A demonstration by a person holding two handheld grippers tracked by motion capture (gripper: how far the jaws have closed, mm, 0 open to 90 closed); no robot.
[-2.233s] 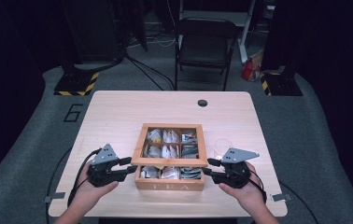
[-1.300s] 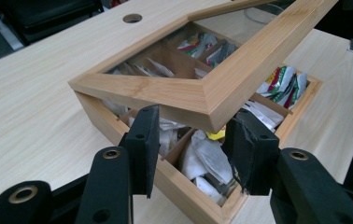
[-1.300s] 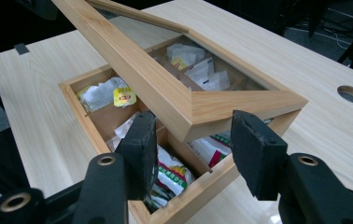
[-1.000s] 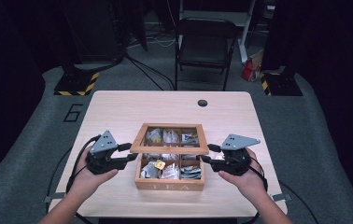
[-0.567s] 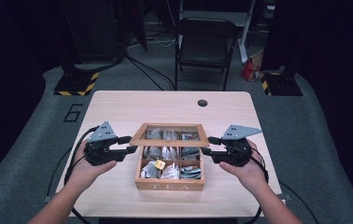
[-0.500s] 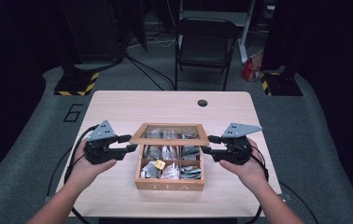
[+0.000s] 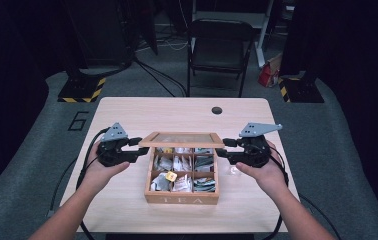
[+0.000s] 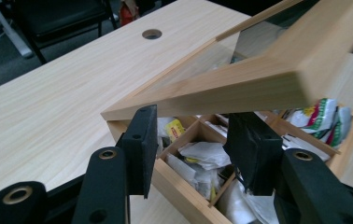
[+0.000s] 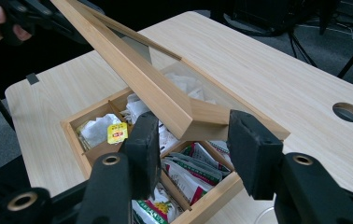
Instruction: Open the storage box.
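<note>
**Glass lid raised over the tea box**

The lid (image 7: 182, 139) is lifted at the front, above the wooden tea box (image 7: 182, 196). It is flanked by the left gripper (image 7: 138, 149) and right gripper (image 7: 223, 149), jaws half apart; pad contact cannot be made out. The far compartments are partly hidden.

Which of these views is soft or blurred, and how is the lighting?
High view: table evenly lit, surroundings dark, picture slightly soft. Left gripper view: the lid is smeared at its raised corner, jaws sharp. Right gripper view: crisp on the tea box and sachets, no glare on the lid's pane.
</note>
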